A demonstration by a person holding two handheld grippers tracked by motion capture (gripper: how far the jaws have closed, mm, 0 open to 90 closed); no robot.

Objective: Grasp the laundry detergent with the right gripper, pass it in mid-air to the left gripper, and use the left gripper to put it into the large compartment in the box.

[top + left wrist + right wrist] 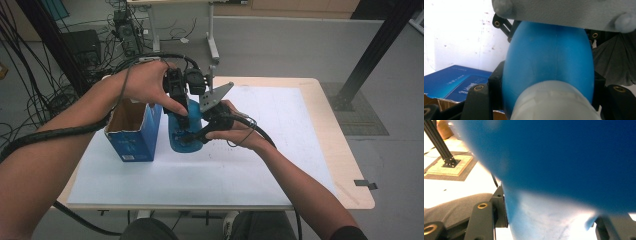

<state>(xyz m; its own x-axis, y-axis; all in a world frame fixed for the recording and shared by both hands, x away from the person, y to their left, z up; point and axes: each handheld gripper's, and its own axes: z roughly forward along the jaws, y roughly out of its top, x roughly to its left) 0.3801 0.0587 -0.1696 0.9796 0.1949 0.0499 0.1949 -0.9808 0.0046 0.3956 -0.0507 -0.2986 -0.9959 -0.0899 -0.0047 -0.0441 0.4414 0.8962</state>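
Observation:
A blue bottle [184, 131] stands on the white sheet [260, 150], held by both grippers. My left gripper [181, 116] comes down from above, shut on the bottle's upper part. In the left gripper view the blue bottle body [549, 57] sits between the black jaws of the left gripper [546, 95], its white cap [554, 102] nearest the camera. My right gripper [194, 136] reaches in from the right, shut on the bottle lower down. In the right gripper view the blurred bottle [564, 157] lies between the jaws of the right gripper [551, 222].
An open blue carton [134, 134] stands just left of the bottle, seen also as the carton [456, 82]. The wooden table [345, 160] ends close on the right. A black frame post [372, 50] and cables [30, 90] stand on the floor beyond.

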